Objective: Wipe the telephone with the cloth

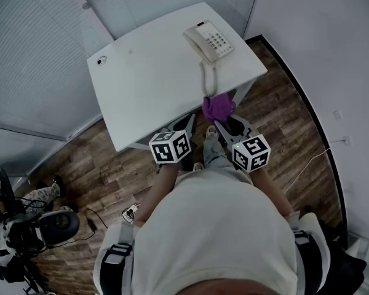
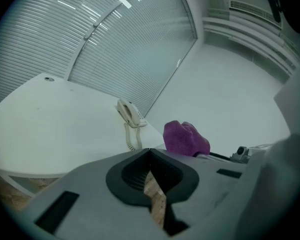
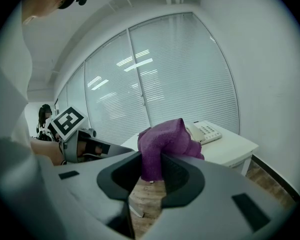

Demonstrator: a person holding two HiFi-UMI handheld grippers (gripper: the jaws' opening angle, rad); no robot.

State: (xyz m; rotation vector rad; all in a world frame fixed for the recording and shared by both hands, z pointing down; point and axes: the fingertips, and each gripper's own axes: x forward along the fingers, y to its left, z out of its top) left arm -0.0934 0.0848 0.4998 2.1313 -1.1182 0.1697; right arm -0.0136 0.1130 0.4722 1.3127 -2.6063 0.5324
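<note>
A cream telephone (image 1: 209, 42) with a coiled cord sits near the far right corner of the white table (image 1: 154, 78); it also shows in the left gripper view as the telephone (image 2: 131, 114) and in the right gripper view as the telephone (image 3: 206, 131). My right gripper (image 1: 216, 123) is shut on a purple cloth (image 1: 218, 107), held just off the table's near edge; the cloth (image 3: 162, 146) bunches up between the jaws. My left gripper (image 1: 192, 119) hangs beside it, shut and empty. From the left gripper view the cloth (image 2: 186, 138) sits to the right.
Slatted blinds (image 1: 31, 48) line the wall left of the table. Wood floor (image 1: 283, 121) lies on the table's near and right sides. A small round grommet (image 1: 101, 60) sits in the table's left corner. Dark equipment and cables (image 1: 43, 226) lie on the floor at lower left.
</note>
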